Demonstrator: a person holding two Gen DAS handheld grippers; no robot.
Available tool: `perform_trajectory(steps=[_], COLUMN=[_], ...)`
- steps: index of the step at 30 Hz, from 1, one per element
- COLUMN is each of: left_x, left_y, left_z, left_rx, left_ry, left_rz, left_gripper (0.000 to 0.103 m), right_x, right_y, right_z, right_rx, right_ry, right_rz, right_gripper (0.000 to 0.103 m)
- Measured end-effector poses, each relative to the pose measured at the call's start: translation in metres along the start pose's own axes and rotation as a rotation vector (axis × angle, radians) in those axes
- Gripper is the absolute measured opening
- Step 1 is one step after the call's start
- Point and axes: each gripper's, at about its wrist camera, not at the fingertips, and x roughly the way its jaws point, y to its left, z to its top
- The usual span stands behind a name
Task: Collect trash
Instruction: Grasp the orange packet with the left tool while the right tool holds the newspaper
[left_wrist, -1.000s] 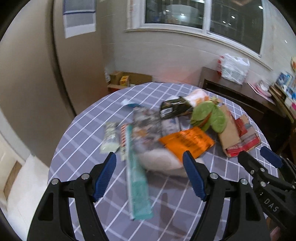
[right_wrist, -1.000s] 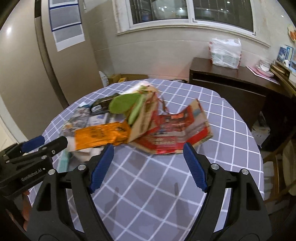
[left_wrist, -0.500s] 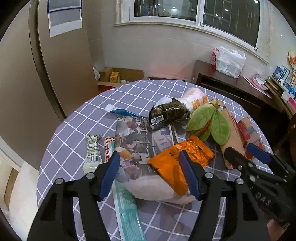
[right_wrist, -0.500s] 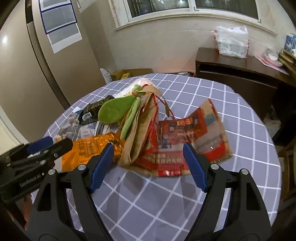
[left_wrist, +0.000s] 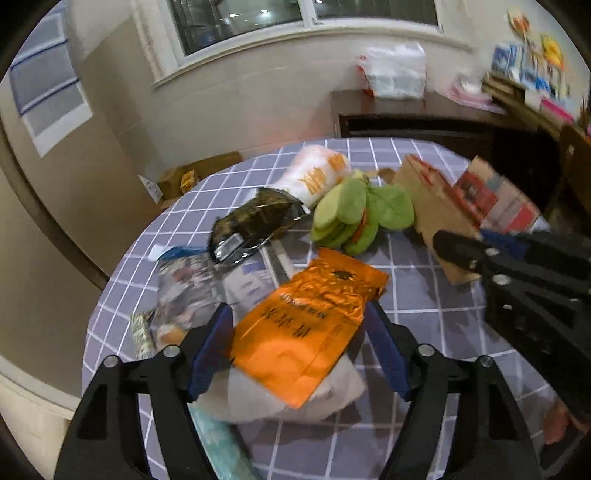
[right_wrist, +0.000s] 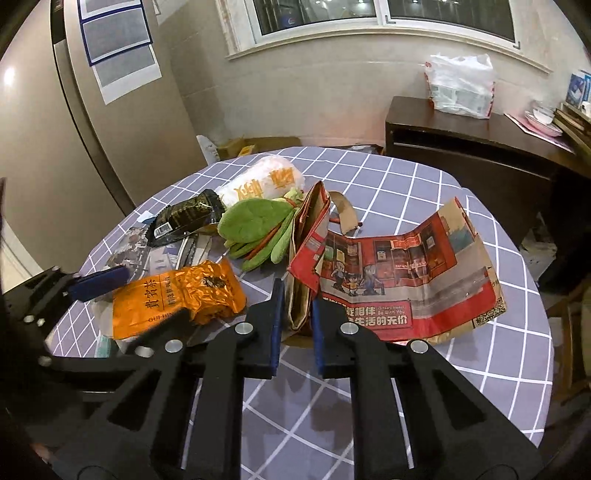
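Round and covered with a grey-blue checked cloth, the desk (right_wrist: 388, 177) stands under a dark window, and trash lies all over it. Take the green leaf toy (right_wrist: 258, 225) in the middle as the landmark.

Left of the toy and nearer the cameras lies an orange foil bag (left_wrist: 310, 325). The left gripper (left_wrist: 299, 354) has its jaws wide around that bag, one on each side, and they are opening a bit more. The pads do not squeeze the bag yet. The bag sits on something soft and white. It looks light, crinkly and slippery, so a hold across its flat middle seems best to me.

Behind the toy, to its left, is a black shiny snack pack (right_wrist: 184, 218), and behind that a white wrapper with orange print (right_wrist: 266, 181).

Right of the toy, touching it, is a brown paper bag with red pictures (right_wrist: 402, 277), part folded up and part spread flat. The right gripper (right_wrist: 297, 325) is closing and pinches the folded near edge of this bag. Paper like this is light and bendy, and it may tear. The thick folded edge looks like a good place to hold.
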Motion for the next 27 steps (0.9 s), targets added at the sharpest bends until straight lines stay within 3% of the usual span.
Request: perform_trajectory(steps=[7,14,15,16,18,19,21,27], left_x=[0.02,0.024,0.024,0.023,0.022,0.022,0.022,0.013], left_y=[0.003,-0.01,-0.008,-0.006,0.001,0.005,0.009,0.01], left_z=[0.009,0.003,0.004,0.005,0.006,0.007,0.009,0.002], left_rx=[-0.015,0.045,0.032,0.018,-0.022,-0.049,-0.089,-0.117], left_ry=[0.031,0.021,0.02,0.015,0.017,0.026,0.029,0.001], left_rz=[0.006,0.069,0.068,0.077,0.052,0.009,-0.037,-0.07], left_gripper=[0.073,0.073,0.068,0.044,0.011,0.003,0.001,0.001], right_x=[0.004,0.007,0.007,0.006,0.004,0.003,0.001,-0.007], right_y=[0.003,0.006,0.006,0.007,0.008,0.009,0.01,0.013], right_z=[-0.001,-0.001,-0.001,-0.002,-0.004,-0.004,-0.003,-0.004], right_rx=[-0.016,-0.024,-0.023,-0.022,-0.023,-0.022,-0.023,-0.026], right_ry=[0.014,0.018,0.018,0.018,0.013,0.011,0.006,-0.002], right_rz=[0.012,0.021,0.021,0.021,0.02,0.022,0.026,0.033], right_gripper=[0.014,0.014,0.014,0.014,0.014,0.014,0.014,0.014])
